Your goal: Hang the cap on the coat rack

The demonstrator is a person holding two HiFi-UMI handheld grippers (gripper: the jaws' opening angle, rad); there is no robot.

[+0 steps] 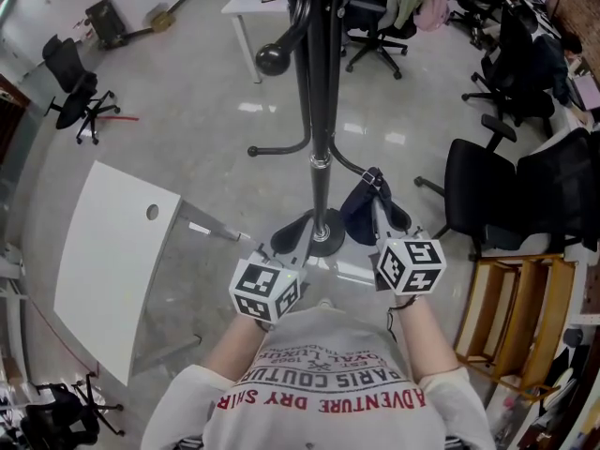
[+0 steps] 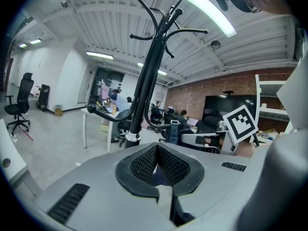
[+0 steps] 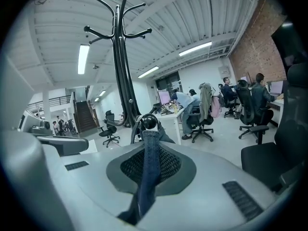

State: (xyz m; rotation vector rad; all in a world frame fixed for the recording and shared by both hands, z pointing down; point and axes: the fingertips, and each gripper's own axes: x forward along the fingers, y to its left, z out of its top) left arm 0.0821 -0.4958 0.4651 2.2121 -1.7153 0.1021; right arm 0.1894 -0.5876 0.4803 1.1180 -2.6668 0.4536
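The black coat rack (image 1: 323, 111) rises in front of me, its round base on the floor between my two grippers. My right gripper (image 1: 377, 202) is shut on the dark blue denim cap (image 1: 361, 209), which hangs right of the pole. In the right gripper view a strip of the cap (image 3: 148, 167) runs between the jaws up to a black ball-ended hook (image 3: 149, 122); I cannot tell whether they touch. My left gripper (image 1: 298, 231) is left of the base, shut, with nothing gripped. From the left gripper view the rack (image 2: 147, 76) stands just ahead and the cap (image 2: 173, 130) hangs beyond.
A white tabletop (image 1: 112, 261) lies at my left. Black office chairs (image 1: 478, 186) and a wooden frame (image 1: 516, 317) stand at my right. Another chair (image 1: 75, 92) is far left. People sit at desks (image 3: 192, 105) in the background.
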